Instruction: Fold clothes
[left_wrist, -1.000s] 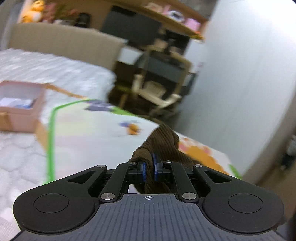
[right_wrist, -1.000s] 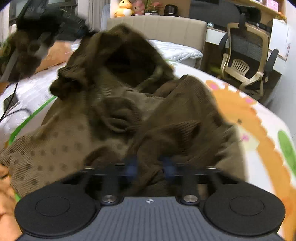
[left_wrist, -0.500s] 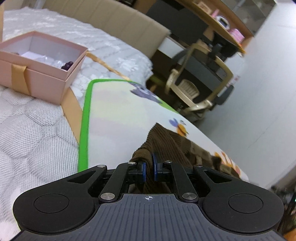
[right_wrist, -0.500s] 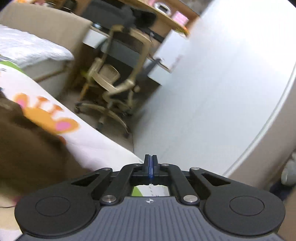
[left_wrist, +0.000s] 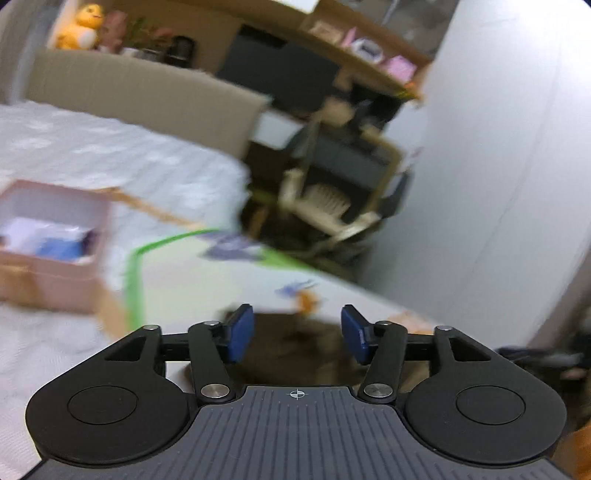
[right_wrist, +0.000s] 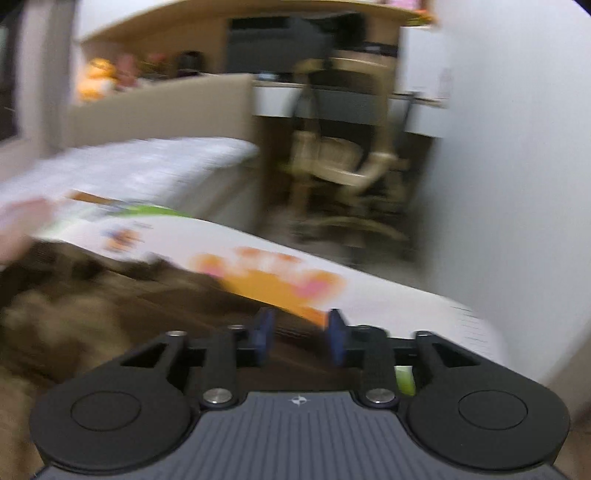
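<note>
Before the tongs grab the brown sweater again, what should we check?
1. Left tongs let go: ok, jaws opening, nothing pinched.
2. Right tongs let go: ok, jaws opening, nothing pinched.
3. Brown sweater lying on the cartoon mat: ok.
4. Sweater folded neatly: cannot tell, too blurry.
5. Pink box clear of the sweater: ok.

Dim, flat indoor light, no hard shadows or glare. Both views w/ heavy motion blur; right wrist worse. Only each gripper body stays sharp. Fisheye bends the wall (left_wrist: 498, 166) at the edges; corners vignetted dark.
</note>
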